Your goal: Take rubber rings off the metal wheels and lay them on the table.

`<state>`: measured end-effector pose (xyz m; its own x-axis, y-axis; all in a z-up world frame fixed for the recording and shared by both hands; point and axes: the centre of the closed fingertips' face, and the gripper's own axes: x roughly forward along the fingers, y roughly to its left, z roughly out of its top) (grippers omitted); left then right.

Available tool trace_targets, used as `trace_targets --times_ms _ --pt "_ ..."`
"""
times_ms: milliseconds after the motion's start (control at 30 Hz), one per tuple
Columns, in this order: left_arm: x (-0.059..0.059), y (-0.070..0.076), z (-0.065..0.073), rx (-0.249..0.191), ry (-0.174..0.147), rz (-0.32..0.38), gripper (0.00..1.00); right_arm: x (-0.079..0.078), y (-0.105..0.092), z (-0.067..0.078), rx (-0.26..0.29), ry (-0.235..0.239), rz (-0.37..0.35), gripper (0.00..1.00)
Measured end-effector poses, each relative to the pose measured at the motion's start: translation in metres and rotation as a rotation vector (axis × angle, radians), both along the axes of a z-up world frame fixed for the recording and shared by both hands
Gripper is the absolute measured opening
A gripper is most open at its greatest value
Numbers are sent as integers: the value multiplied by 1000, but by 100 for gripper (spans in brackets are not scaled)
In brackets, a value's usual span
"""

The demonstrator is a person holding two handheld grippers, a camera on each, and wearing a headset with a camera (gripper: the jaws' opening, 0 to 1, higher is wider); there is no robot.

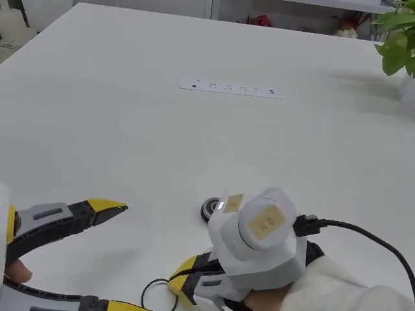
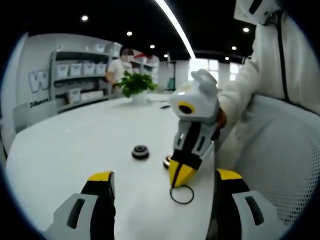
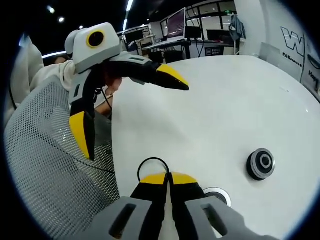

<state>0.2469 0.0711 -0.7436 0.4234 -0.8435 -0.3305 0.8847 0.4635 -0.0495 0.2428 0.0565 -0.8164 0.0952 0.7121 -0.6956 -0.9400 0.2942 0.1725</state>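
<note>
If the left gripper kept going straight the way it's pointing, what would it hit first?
Probably the right gripper, its shut tip by the rubber ring on the table dead ahead; depth leaves which comes first unclear.

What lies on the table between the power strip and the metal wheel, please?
Nothing: in the head view the white table is bare between the power strip and the metal wheel.
</note>
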Motion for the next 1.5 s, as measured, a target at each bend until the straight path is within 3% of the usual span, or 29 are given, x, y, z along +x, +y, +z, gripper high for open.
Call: trace_targets --times_ms 533,867,1100,1500 --pt "0 0 -2 4 5 -1 83 12 -3 13 39 5 -50 6" --pt "-2 -1 -3 20 8 -13 83 27 -9 29 82 -16 -97 7" --pt "-4 -3 -3 42 -3 -34 82 45 -18 52 140 -44 -158 8" --pt "-8 -6 1 59 2 -67 83 62 -39 73 208 -47 -224 11"
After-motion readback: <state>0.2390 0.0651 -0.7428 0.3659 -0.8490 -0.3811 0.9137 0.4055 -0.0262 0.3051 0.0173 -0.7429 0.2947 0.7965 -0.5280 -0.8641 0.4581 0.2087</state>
